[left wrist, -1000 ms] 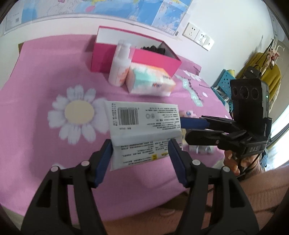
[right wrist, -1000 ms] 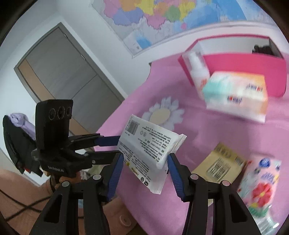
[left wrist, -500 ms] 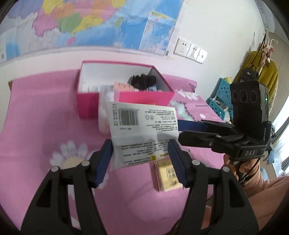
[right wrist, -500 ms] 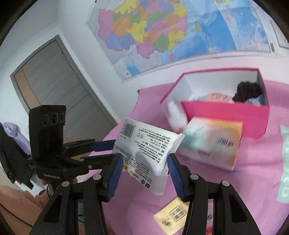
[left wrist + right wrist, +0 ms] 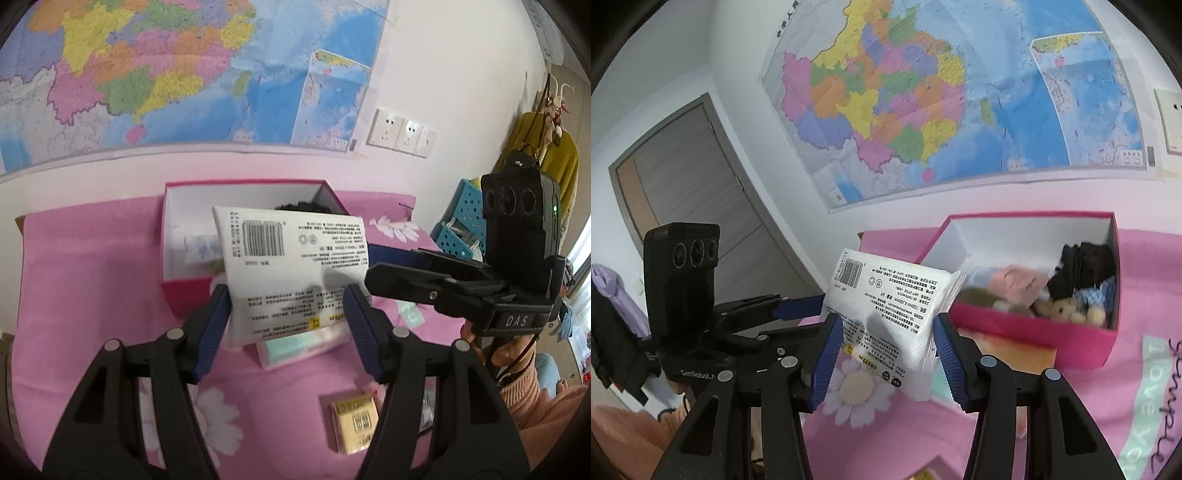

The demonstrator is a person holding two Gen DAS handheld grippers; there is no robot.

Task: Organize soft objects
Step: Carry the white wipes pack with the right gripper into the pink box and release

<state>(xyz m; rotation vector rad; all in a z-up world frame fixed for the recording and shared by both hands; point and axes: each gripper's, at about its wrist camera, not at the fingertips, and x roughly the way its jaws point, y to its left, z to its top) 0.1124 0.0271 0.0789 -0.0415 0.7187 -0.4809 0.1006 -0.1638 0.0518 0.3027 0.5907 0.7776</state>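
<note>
Tissue pack point(image 5: 291, 269) clenched by my left gripper point(image 5: 288, 317) and right gripper point(image 5: 888, 341); uneven pull risked tearing wrapper.

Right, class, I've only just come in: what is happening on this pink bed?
A person is tidying soft things, with a handheld gripper in each hand. Both the left gripper and the right gripper are clamped on one white wipes pack, held in the air in front of the open pink box. The box already holds a plush toy and dark fabric. A tissue pack and a yellow packet lie on the pink cover.
</note>
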